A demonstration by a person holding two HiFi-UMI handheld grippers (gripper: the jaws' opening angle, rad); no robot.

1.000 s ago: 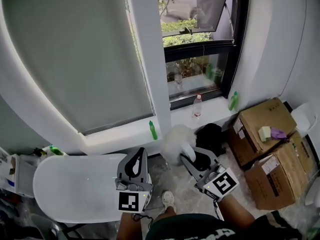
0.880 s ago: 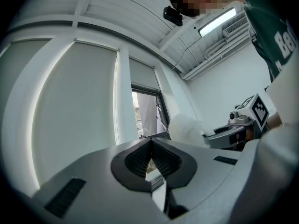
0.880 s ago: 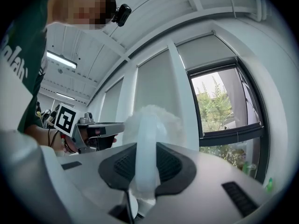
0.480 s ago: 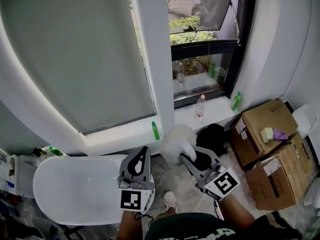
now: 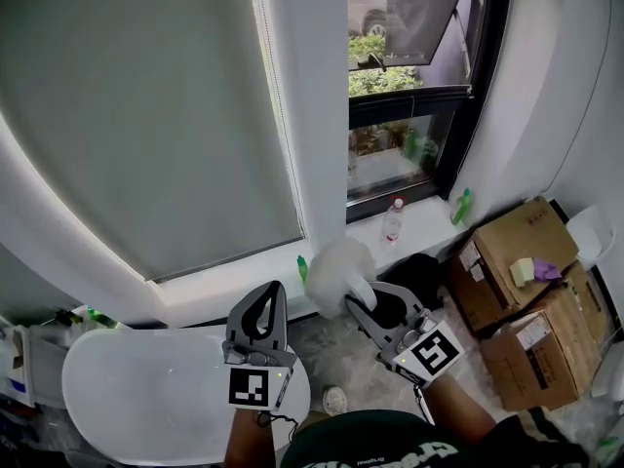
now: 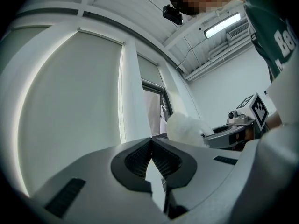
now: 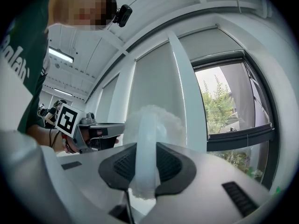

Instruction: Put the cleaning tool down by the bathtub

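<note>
Evidently still in transit. Head view: left gripper (image 5: 270, 292) and right gripper (image 5: 359, 300) have drifted along, bathtub (image 5: 127, 383) now at 8 o'clock, cleaning tool (image 5: 336, 266) (fluffy head up) not yet set down. Left gripper view: jaws clenched, empty. Right gripper view: jaws grasping the tool's pale handle.

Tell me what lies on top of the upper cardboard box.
A pale yellowish block and a purple item lie on the upper cardboard box. Its contents are hidden.

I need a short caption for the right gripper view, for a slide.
The right tool grips the handle of a fluffy white duster, with a window behind it.
</note>
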